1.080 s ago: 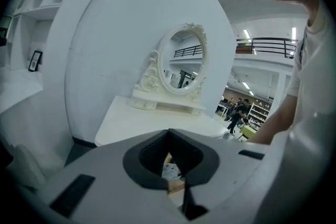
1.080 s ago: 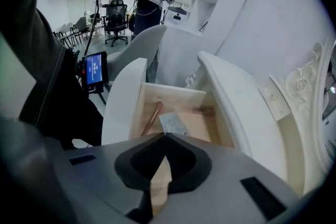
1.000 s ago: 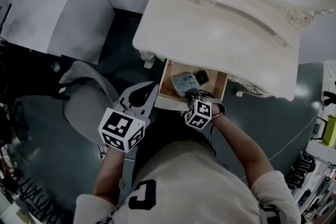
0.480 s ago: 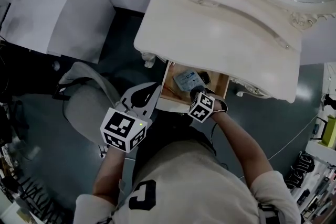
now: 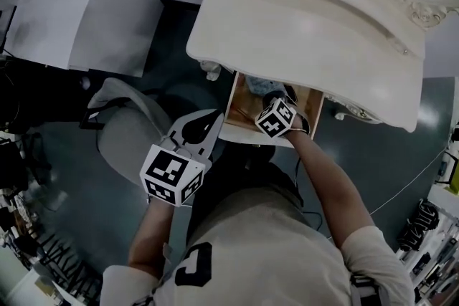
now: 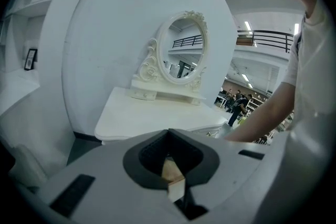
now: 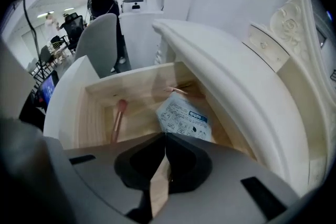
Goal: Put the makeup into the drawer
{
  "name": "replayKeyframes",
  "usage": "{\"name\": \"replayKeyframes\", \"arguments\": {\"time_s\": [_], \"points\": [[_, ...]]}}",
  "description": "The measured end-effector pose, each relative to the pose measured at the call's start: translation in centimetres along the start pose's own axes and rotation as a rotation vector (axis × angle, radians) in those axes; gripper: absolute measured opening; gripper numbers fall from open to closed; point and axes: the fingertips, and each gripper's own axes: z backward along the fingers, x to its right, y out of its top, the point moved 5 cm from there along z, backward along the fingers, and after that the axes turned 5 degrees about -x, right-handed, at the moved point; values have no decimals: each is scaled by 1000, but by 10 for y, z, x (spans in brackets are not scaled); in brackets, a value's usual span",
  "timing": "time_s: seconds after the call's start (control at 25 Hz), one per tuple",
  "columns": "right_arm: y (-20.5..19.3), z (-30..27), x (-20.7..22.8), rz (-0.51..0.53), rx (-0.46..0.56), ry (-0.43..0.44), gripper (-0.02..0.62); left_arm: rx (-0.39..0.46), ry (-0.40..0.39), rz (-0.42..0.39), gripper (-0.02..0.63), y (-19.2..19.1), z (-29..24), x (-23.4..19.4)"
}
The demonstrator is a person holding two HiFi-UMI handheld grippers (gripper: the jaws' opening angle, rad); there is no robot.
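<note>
Head view: white table with its wooden drawer pulled open, and the right claw is hanging right over the drawer, pointing steeply down into it. You can just see a bit of the makeup packet at the back of the drawer, above the claw's marker cube. The left claw is off to the side, clear of the drawer's front, over by the grey chair. Left gripper view: the jaws are pressed together with nothing in them, aimed toward the table top, with the oval mirror standing at the back of it; the person's arm reaches in on the right. Right gripper view: jaws pinched together here too, empty. Just past them the makeup packet lies flat on the drawer floor, white with small print and a blue patch, toward the right side under the table's edge. A pink stick lies over by the left wall, apart from the packet. Something small sits at the back, can't tell what.
</note>
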Motion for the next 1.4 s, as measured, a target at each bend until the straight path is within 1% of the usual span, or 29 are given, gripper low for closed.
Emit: {"name": "replayKeyframes", "arguments": {"time_s": [0.04,0.16,0.24,0.28,0.32,0.36,0.4,0.48,0.56,0.64,0.8,0.96,1.04,1.08,1.16,1.2,1.32,1.4], "points": [[0,-2,5,-31,-7,-6,28,-3,6,0,55,-1,1,-1],[-7,-10,12,-151,-41,18,28,-14,19,-5,55,-4,4,0],[-11,-10,12,-177,-38,15,34,-15,22,-10,55,-4,6,2],[-11,-9,11,-175,-28,11,50,-14,24,-11,55,-4,8,1],[-10,-8,10,-173,-16,10,98,-13,26,-12,55,-4,10,0],[-8,-7,8,-175,-5,16,166,-13,28,-12,55,-4,11,-1],[-7,-4,6,-183,7,28,196,-14,29,-12,55,-5,12,-1],[-5,3,3,-224,38,68,204,-15,23,-11,55,-6,12,0],[-2,13,3,-298,83,114,216,-15,11,-9,55,-6,10,2],[1,22,5,-347,122,134,219,-17,-2,-8,55,-5,7,4],[-2,30,11,-344,130,114,219,-14,-22,-19,55,-3,4,9],[-7,42,16,-408,165,131,219,0,-33,-19,55,0,4,9],[-6,52,19,-455,202,145,216,8,-37,-17,55,2,4,7],[-5,60,21,-486,226,149,190,12,-40,-16,55,3,5,7],[-4,77,24,-560,275,167,75,23,-44,-14,55,5,5,5],[-3,86,24,-602,300,191,49,29,-45,-12,55,6,6,4],[2,117,21,-698,395,277,32,46,-54,-5,55,7,9,0],[3,134,21,-742,442,291,28,52,-69,-5,55,6,11,-1]]}}
